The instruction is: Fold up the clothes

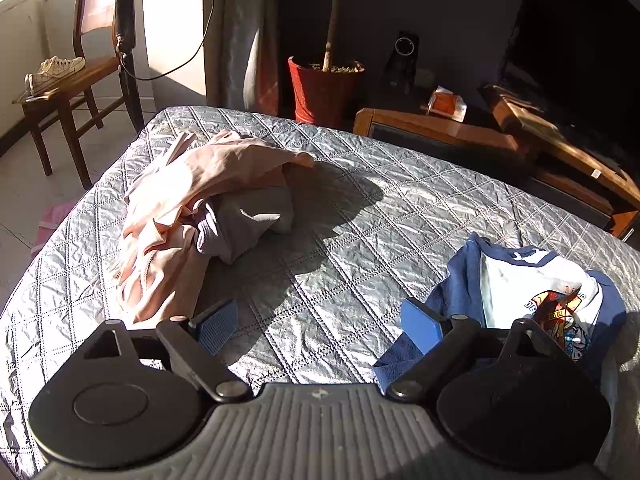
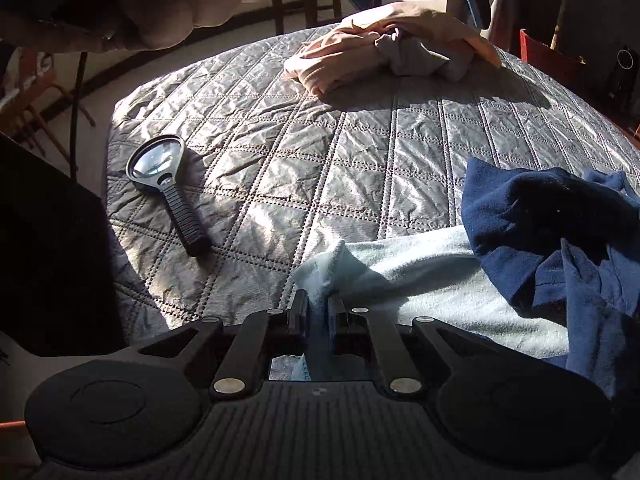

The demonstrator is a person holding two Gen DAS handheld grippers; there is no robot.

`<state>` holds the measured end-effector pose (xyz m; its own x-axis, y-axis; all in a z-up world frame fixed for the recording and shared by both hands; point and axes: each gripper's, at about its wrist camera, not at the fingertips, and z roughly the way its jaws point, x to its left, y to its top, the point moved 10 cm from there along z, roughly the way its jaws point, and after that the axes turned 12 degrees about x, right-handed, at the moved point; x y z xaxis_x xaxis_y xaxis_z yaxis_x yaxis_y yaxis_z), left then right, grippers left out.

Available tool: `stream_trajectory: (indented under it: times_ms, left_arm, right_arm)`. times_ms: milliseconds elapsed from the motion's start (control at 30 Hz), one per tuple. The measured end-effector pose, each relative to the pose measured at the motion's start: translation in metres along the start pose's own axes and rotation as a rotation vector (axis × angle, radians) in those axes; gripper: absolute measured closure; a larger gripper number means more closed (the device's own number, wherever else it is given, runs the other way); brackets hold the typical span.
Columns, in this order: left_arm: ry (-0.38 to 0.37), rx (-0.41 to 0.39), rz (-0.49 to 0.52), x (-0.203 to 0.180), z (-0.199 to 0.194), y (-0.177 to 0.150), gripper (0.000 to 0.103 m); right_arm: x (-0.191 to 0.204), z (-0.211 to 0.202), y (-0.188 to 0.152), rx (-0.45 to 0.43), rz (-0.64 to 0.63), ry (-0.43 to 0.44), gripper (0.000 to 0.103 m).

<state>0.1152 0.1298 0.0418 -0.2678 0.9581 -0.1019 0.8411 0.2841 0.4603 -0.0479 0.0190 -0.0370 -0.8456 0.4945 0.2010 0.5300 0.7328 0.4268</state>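
Note:
A blue and white shirt (image 1: 520,284) with a cartoon print lies crumpled on the grey quilted cover (image 1: 340,240), at the right of the left wrist view. My left gripper (image 1: 320,328) is open above the cover, its right pad close to the shirt's blue edge. In the right wrist view my right gripper (image 2: 318,316) is shut on the pale hem of that shirt (image 2: 420,280), whose dark blue part (image 2: 540,220) is bunched to the right. A pile of pink clothes (image 1: 192,208) with a grey garment (image 1: 248,220) sits further back.
A magnifying glass (image 2: 168,184) lies on the cover at the left. Beyond the bed stand a wooden chair (image 1: 68,92) with shoes, a fan stand (image 1: 126,40), a red plant pot (image 1: 320,88) and a low wooden cabinet (image 1: 460,136). A person's hand (image 2: 160,0) shows top left.

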Motion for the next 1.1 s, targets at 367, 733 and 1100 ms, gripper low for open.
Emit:
stream_trajectory:
  times_ms: [367, 733, 1100]
  left_arm:
    - [0.000, 0.001, 0.011, -0.006, 0.001, -0.001, 0.016]
    - [0.010, -0.006, -0.025, 0.005, 0.000, 0.003, 0.016]
    - [0.039, -0.021, -0.072, 0.016, -0.002, 0.006, 0.016]
  right_arm:
    - [-0.135, -0.082, -0.001, -0.213, 0.323, -0.503, 0.036]
    - [-0.162, -0.099, 0.062, -0.237, 0.385, -0.162, 0.102]
    - [-0.145, -0.217, 0.232, -0.765, 0.216, -0.062, 0.026]
